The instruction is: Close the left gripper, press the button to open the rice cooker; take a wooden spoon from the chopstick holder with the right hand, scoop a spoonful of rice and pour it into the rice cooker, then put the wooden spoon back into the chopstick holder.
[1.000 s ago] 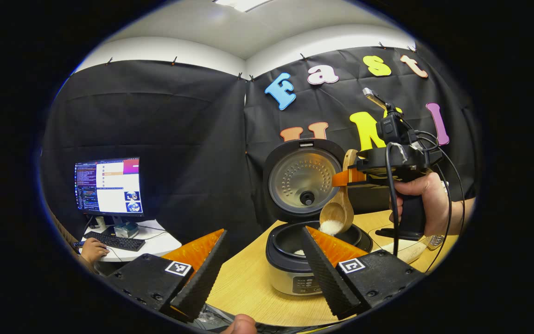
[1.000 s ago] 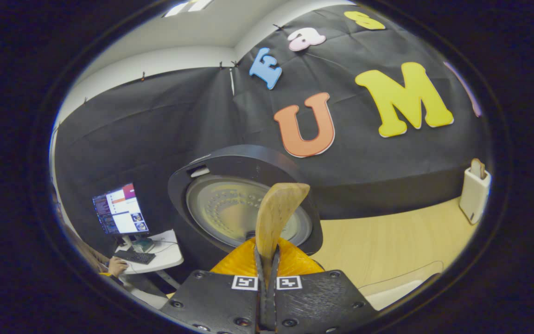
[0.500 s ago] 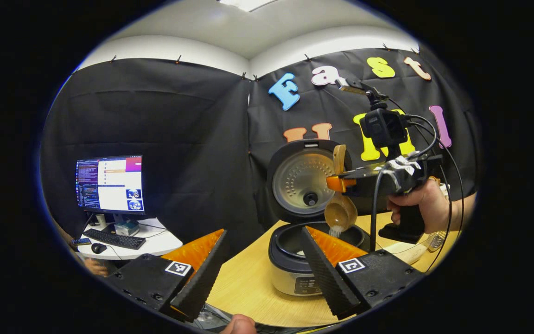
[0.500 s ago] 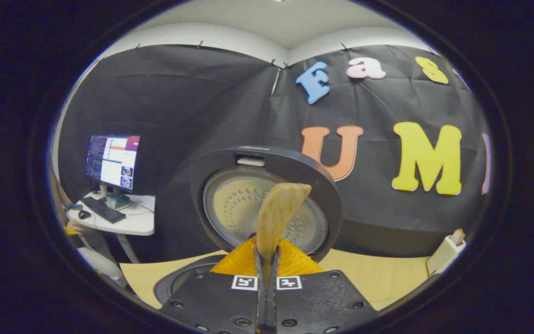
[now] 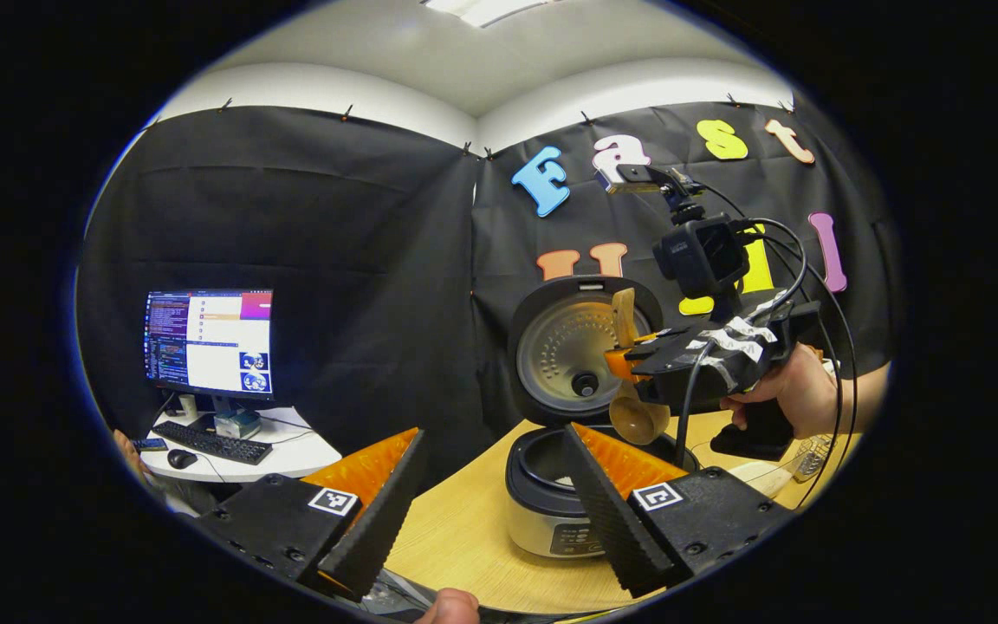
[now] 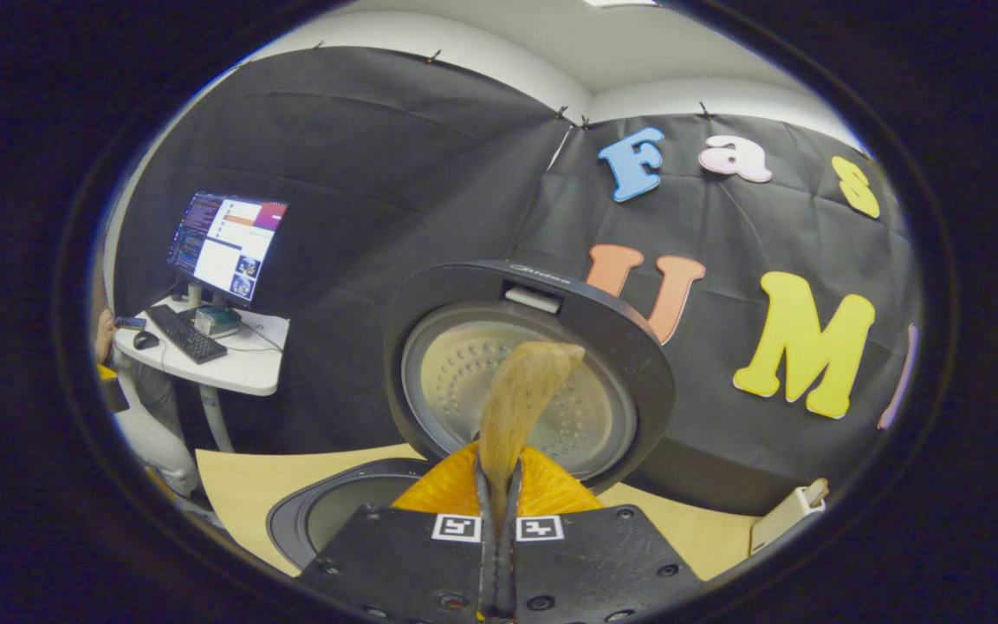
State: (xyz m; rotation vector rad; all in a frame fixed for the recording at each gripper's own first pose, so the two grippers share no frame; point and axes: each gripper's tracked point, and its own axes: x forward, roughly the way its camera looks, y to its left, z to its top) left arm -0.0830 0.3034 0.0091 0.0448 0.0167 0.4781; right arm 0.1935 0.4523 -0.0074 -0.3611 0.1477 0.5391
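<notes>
— So, what have your fingers got hold of?

— On my right gripper [image 6: 499, 520] the two fingers are pressed together on the handle of the wooden spoon [image 6: 516, 407]; the handle sticks up between them in the right gripper view. In the left gripper view that same gripper [image 5: 625, 355] sits above the rice cooker [image 5: 551, 511], with the spoon's bowl [image 5: 638, 420] hanging below it, just over the pot's rim. I cannot tell whether any rice is in the bowl.

— And the left one?

— My left gripper [image 5: 490, 503] has its fingers spread wide apart and holds nothing; it hangs over the near edge of the wooden table [image 5: 464, 537], in front of the cooker.

— Where does the cooker stand?

— On the table, with its lid [image 6: 525, 373] standing upright behind the pot. The white chopstick holder [image 6: 780, 520] is off to the right on the table, well apart from the cooker. A monitor [image 5: 209, 342] sits on a white desk [image 5: 282, 451] at the far left.
</notes>
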